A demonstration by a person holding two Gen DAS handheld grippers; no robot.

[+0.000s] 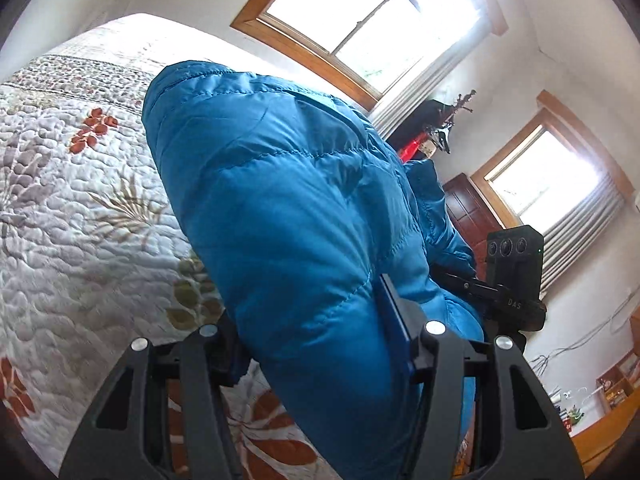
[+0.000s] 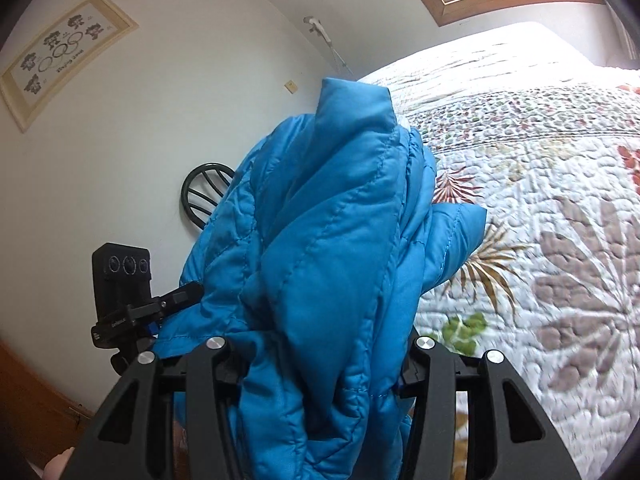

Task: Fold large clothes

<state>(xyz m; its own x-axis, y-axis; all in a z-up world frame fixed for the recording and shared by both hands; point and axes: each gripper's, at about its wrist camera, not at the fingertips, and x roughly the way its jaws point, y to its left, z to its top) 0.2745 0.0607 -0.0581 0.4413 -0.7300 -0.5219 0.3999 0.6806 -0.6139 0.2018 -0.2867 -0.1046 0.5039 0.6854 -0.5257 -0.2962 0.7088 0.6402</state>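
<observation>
A blue quilted puffer jacket (image 1: 288, 208) hangs bunched between my two grippers above a bed. My left gripper (image 1: 320, 344) is shut on a thick fold of the jacket, which fills the gap between its fingers. The right gripper (image 1: 512, 276) shows in the left wrist view at the jacket's far side. In the right wrist view my right gripper (image 2: 320, 364) is shut on another thick fold of the jacket (image 2: 328, 248). The left gripper (image 2: 128, 300) shows there at the left, against the jacket. Most fingertips are hidden by fabric.
The bed with a floral quilted cover (image 1: 80, 208) lies under the jacket and also shows in the right wrist view (image 2: 540, 200). Two windows (image 1: 372, 16), a coat stand (image 1: 448, 120) and a dark chair back (image 2: 204, 196) stand around the bed. A framed picture (image 2: 60, 56) hangs on the wall.
</observation>
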